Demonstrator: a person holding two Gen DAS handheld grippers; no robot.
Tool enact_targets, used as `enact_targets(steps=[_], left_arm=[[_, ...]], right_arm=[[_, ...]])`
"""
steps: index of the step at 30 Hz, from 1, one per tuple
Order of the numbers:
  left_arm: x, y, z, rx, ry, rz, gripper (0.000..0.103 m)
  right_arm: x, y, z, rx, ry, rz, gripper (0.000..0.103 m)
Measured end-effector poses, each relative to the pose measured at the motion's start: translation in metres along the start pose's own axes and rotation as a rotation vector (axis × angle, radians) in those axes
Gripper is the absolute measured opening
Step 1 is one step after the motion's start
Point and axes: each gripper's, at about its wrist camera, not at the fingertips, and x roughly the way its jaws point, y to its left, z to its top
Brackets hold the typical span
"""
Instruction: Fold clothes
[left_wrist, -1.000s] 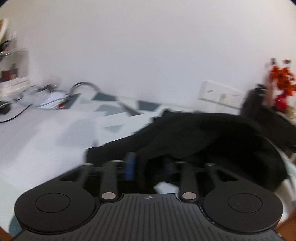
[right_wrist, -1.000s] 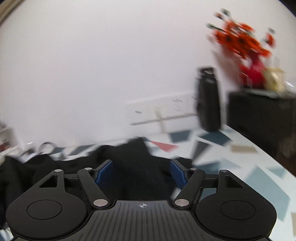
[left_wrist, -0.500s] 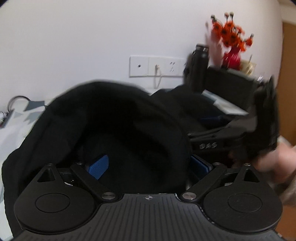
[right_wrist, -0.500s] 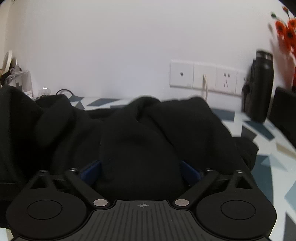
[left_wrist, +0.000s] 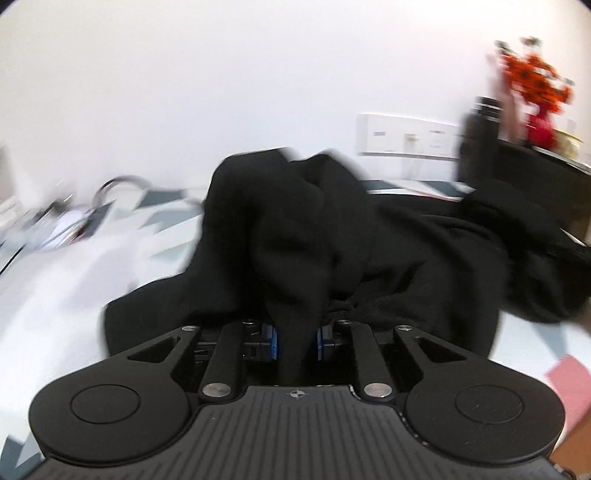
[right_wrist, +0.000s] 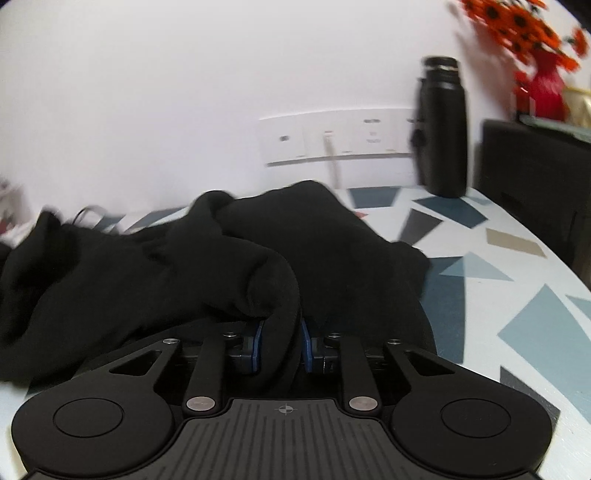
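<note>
Since half a second ago, both tools have been drawn together from wide apart. One fold of the crumpled black fabric garment (left_wrist: 369, 236) is clamped between the blue pads of the left tool (left_wrist: 297, 338), which is held low and level. A second fold (right_wrist: 273, 280) is pinched by the right tool (right_wrist: 279, 345), likewise held low. The garment is heaped on the white surface with grey-blue triangles (right_wrist: 517, 295). One black bottle (right_wrist: 441, 129) is seen by the wall.
</note>
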Motion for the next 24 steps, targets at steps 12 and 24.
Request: enact_targets(steps=[12, 24], left_arm=[[0.044, 0.002, 0.006, -0.083, 0.024, 0.074, 0.03], [0.088, -0.003, 0.029, -0.041, 0.068, 0.063, 0.06]], right_arm=[[0.03, 0.038, 0.012, -0.114, 0.051, 0.003, 0.058], [0.08, 0.048, 0.031, -0.156, 0.121, -0.108, 0.095]])
